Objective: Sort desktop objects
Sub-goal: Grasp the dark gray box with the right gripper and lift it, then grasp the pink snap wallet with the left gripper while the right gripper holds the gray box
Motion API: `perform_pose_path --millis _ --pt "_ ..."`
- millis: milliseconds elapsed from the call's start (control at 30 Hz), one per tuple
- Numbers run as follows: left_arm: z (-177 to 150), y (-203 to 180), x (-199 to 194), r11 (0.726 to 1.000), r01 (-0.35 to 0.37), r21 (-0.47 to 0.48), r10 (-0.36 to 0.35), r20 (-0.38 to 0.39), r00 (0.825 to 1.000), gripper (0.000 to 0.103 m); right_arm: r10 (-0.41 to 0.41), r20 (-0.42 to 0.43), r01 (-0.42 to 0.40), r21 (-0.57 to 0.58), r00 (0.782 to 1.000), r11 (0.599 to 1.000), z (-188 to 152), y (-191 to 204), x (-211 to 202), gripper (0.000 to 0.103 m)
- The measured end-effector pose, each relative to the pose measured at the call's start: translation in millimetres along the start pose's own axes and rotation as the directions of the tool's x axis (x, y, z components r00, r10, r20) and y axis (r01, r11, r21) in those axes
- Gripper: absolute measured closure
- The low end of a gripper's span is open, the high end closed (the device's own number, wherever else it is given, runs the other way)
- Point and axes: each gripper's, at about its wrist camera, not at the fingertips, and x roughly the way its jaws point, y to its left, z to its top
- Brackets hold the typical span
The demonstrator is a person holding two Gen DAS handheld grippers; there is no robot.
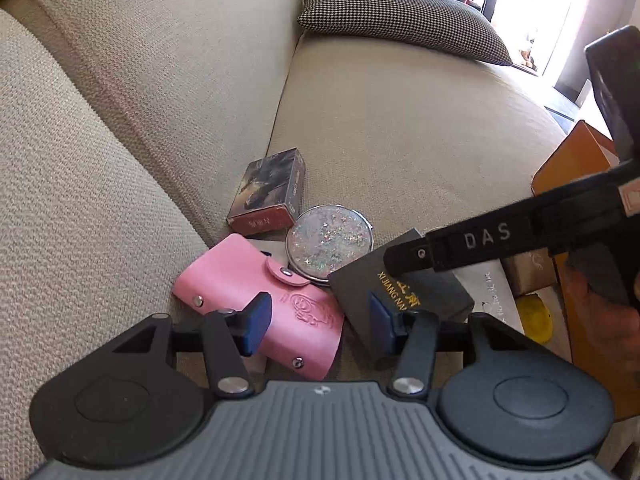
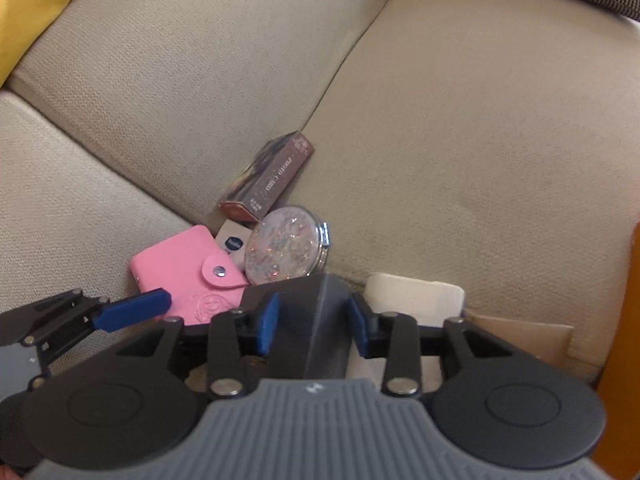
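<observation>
While small things are heaped on a beige sofa (image 1: 400, 120), the right tool (image 2: 314, 326) is parted around a dark box (image 2: 316, 320), pads clear, apparently for setting it down. The left tool (image 1: 320, 320) is held open over a pink wallet (image 1: 256, 300), ready for gripping.

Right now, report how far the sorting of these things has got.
Nothing looks sorted yet: the pink card holder, glitter mirror and photo-card box lie heaped on the sofa. In hand: the right tongs straddle the dark grey box, though a firm grip isn't clear. The left tongs hang open above the card holder. All of it is left.
</observation>
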Motion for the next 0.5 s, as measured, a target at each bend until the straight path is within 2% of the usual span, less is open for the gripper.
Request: perform_pose_path --millis 200,333,500 --pt "-2.8 10.8 -4.4 0.999 -0.014 -0.039 0.013 -0.008 1.0 0.041 0.031 0.018 -0.03 -0.026 0.999 0.999 -2.2 10.6 -16.3 0.074" --pt "-4.6 15.1 -6.1 0.998 -0.018 -0.054 0.017 -0.016 1.0 0.041 0.063 0.01 -0.062 -0.087 0.998 0.994 -2.4 26.5 -25.3 0.078" --pt "-4.8 20.7 -10.6 0.997 -0.032 -0.071 0.03 -0.021 0.999 0.041 -0.01 0.004 0.01 -0.127 1.0 0.992 1.1 36.7 -16.3 0.076"
